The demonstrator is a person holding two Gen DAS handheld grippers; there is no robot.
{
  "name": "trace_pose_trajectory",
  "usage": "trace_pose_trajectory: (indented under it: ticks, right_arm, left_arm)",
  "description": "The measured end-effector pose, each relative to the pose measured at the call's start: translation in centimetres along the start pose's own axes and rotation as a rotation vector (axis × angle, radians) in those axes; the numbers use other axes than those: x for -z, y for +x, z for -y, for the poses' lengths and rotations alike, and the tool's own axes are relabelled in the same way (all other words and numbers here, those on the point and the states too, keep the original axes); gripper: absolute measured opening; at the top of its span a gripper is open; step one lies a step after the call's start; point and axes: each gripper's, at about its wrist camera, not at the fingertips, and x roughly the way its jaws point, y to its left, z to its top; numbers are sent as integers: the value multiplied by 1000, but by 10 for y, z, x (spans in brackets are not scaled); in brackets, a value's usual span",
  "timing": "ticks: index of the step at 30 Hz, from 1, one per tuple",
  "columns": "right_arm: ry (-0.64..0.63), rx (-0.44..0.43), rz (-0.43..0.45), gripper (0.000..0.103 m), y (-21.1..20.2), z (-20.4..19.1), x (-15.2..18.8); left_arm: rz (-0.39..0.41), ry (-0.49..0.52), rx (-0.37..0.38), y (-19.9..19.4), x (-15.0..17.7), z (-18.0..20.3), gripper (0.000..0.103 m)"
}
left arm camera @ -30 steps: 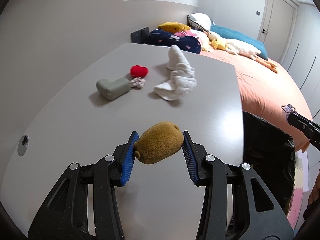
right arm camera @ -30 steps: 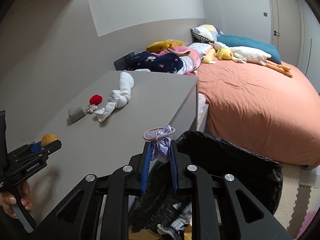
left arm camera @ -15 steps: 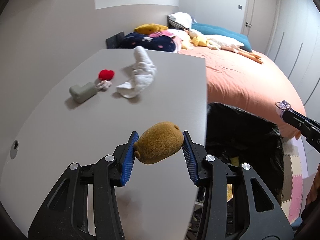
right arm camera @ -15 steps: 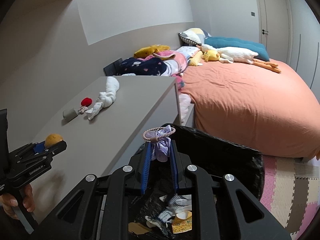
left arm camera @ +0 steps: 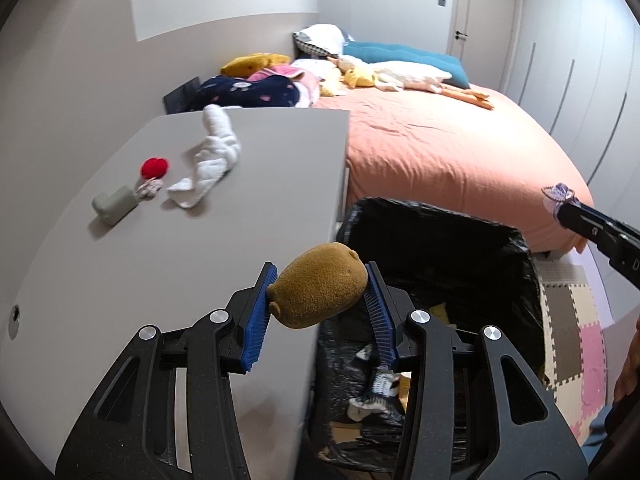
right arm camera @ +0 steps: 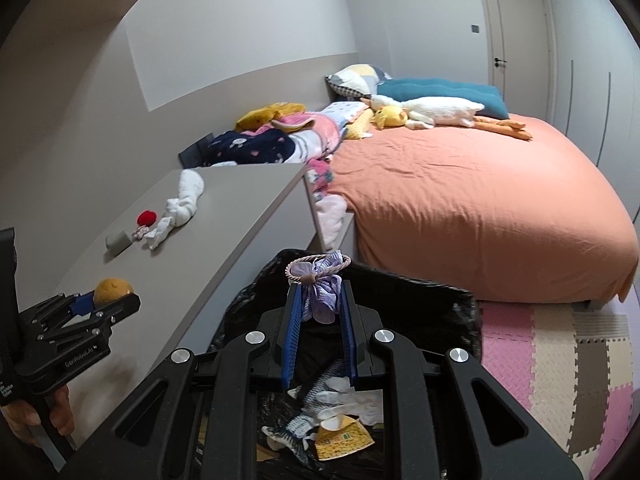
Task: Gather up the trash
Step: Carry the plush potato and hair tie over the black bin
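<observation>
left claw (left arm camera: 318, 294) grips brown plush (left arm camera: 318, 290) | right claw (right arm camera: 318, 308) pinches purple scrunchie (right arm camera: 320, 294), seemingly above bin (right arm camera: 440, 300)

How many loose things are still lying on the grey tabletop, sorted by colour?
White: 1, the twisted cloth
Red: 1, the small red ball
Grey-green: 1, the small block
Pale and mixed: 1, the little knotted scrap between block and ball
Total: 4

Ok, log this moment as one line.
left tongs: shut on brown plush | right tongs: shut on purple hair tie | bin bag: below both
</observation>
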Motion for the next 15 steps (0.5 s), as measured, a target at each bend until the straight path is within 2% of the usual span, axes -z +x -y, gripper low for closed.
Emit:
trace_pose_trajectory:
  ticks: [15]
  right_arm:
    - [28,121,31,21,-23,42,0]
  left_arm:
    - [-10,129,100,6,-7,71,44]
